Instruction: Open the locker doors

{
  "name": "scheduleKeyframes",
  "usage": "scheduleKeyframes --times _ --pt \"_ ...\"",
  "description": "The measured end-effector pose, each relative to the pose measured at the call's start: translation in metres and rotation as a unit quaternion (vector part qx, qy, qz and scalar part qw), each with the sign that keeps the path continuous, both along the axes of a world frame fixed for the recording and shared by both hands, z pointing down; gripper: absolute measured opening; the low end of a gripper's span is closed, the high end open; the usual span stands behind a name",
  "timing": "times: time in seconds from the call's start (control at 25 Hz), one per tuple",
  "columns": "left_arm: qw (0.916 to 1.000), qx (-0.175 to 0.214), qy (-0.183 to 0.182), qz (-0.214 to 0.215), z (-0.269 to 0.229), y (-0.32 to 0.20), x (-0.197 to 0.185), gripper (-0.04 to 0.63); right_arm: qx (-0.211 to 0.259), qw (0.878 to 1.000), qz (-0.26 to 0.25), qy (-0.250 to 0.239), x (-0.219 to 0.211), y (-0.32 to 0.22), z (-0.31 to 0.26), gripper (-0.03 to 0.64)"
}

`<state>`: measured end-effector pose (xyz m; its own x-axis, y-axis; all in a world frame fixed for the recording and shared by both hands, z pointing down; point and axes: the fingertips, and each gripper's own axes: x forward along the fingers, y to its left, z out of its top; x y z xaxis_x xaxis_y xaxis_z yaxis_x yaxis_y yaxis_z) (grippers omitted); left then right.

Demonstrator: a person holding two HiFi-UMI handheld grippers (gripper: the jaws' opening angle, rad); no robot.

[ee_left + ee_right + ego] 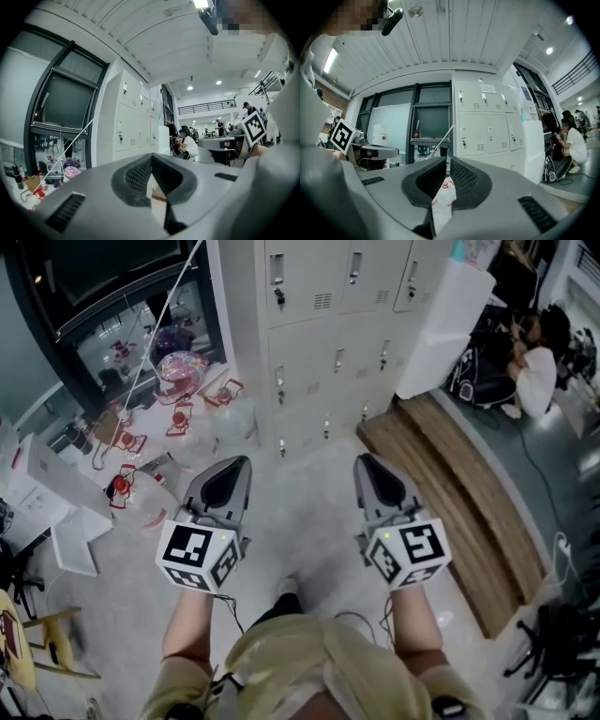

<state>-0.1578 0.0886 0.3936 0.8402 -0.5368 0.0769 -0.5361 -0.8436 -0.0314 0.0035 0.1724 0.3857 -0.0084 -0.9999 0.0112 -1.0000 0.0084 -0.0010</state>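
Note:
A bank of pale grey lockers point(337, 334) stands ahead across the floor, all its doors closed, each with a small handle and vent. The lockers appear too in the left gripper view point(133, 122) and the right gripper view point(487, 126), still some way off. My left gripper point(234, 463) and right gripper point(367, 459) are held side by side, pointing level at the lockers. The left gripper point(151, 155) has its jaws together with nothing between them. So does the right gripper point(448, 160). Neither touches a door.
A long wooden platform point(450, 474) runs along the right. A white panel point(441, 329) leans by the lockers' right end, and a person point(534, 371) crouches beyond it. Plastic bags and red-handled clutter point(178, 399) lie left of the lockers, under a dark-framed window point(103, 315).

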Motion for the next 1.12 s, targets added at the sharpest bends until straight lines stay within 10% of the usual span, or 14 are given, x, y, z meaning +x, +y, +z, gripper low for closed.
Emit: scheduleKeyframes --times 1.12 --pt "0.9963 -0.012 0.024 -0.082 -0.014 -0.19 -0.02 0.003 0.038 0.996 -0.079 -0.021 0.024 -0.236 -0.041 0.126"
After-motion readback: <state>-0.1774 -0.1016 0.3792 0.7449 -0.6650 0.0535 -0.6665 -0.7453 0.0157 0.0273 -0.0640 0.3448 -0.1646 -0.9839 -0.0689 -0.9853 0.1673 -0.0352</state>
